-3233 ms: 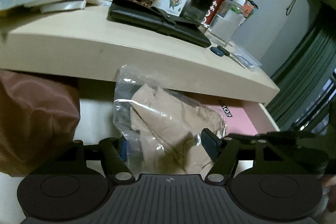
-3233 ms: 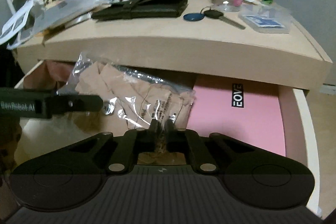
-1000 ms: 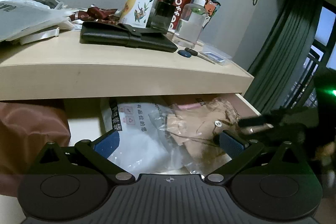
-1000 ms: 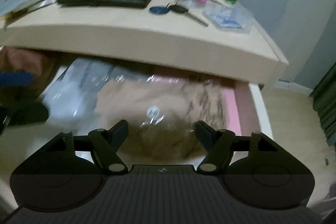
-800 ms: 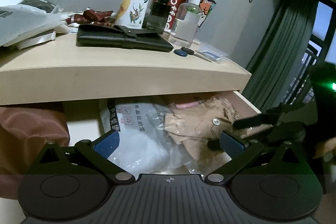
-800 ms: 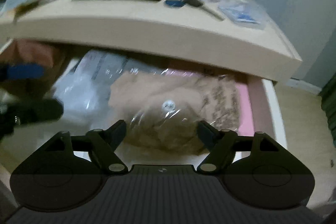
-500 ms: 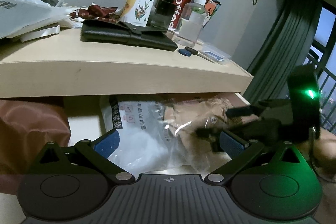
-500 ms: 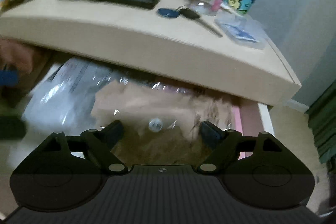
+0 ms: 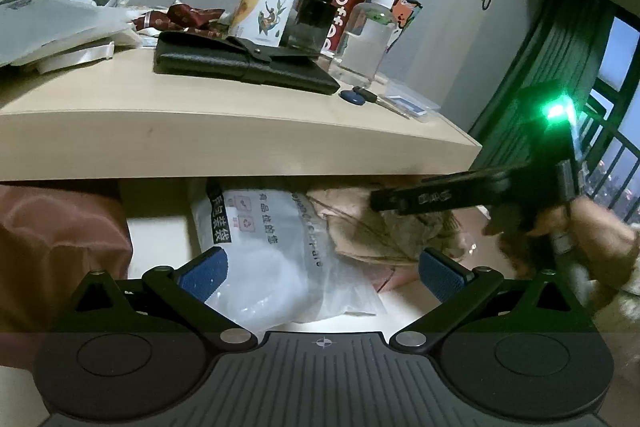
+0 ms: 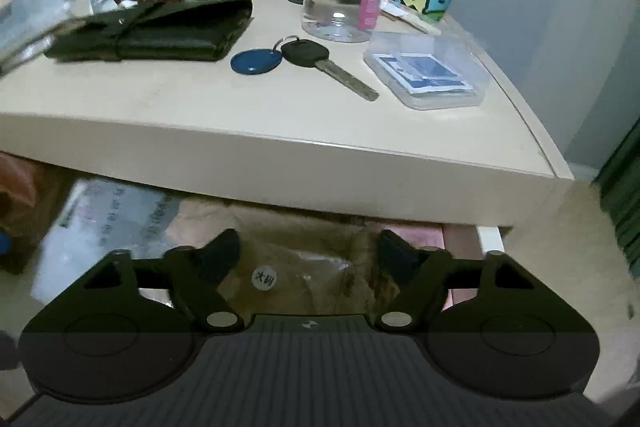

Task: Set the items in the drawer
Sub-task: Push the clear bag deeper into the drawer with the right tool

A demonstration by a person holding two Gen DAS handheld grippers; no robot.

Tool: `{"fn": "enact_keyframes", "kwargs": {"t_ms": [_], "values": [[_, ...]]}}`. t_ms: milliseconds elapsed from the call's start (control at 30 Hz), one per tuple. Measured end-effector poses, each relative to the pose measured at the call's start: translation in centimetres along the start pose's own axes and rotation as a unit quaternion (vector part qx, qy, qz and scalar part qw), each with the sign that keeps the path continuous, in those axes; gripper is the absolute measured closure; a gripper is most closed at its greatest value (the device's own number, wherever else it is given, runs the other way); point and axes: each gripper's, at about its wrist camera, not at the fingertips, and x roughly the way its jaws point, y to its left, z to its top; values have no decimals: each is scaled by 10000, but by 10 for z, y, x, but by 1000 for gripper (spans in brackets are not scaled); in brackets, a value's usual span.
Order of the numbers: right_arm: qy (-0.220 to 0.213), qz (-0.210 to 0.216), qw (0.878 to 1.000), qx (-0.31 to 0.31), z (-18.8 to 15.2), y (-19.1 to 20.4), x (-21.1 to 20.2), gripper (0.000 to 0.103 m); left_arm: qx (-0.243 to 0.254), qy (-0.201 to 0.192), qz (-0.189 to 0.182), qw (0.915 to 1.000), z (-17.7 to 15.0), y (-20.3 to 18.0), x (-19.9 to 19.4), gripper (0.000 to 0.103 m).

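**Both packets released into the open drawer**

Left gripper [image 9: 320, 273]: jaws spread wide, nothing between them; it hangs just in front of the drawer [image 10: 489, 238], over the white printed bag [image 9: 264, 247]. Right gripper [image 10: 308, 259]: jaws likewise wide apart and empty, poised over the clear packet of beige fabric [image 10: 304, 267], which carries a round white sticker.

Change from the earlier frames: some three seconds ago the right gripper was clamped on the beige packet and carried it above the drawer; it has since let go, and the packet now lies inside the drawer, under the overhang of the desk [image 10: 280, 131], partly overlapping the white bag on that bag's right. In the left wrist view the right gripper, with its green lamp lit and the person's hand [image 9: 568, 235] on the grip, has moved higher than half a second ago, apparently withdrawing.

Meaning for the task: these two items appear to be placed. The wallet [image 10: 160, 35], the key with blue fob [image 10: 304, 61] and the clear card case [image 10: 428, 71] on the desk are likely candidates for a next pick, if more is wanted.
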Motion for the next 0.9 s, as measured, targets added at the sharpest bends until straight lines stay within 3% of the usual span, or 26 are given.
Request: {"fn": "enact_keyframes", "kwargs": {"t_ms": [133,300,533,900], "values": [[58,639,9977,-203,-10,-3,-38,30,-36,9,-11,10000,0,1,0,0],[934,1405,9856,-122,-38,0,-49,31,-42,26,-20,10000,1,2,1,0],[1022,1163,9879,-86,-42,11,-26,31,-99,21,-2,9999,1,3,0,0],[187,181,9988,-403,-28,4,-12,30,-86,38,-43,9999,0,2,1,0]]}}
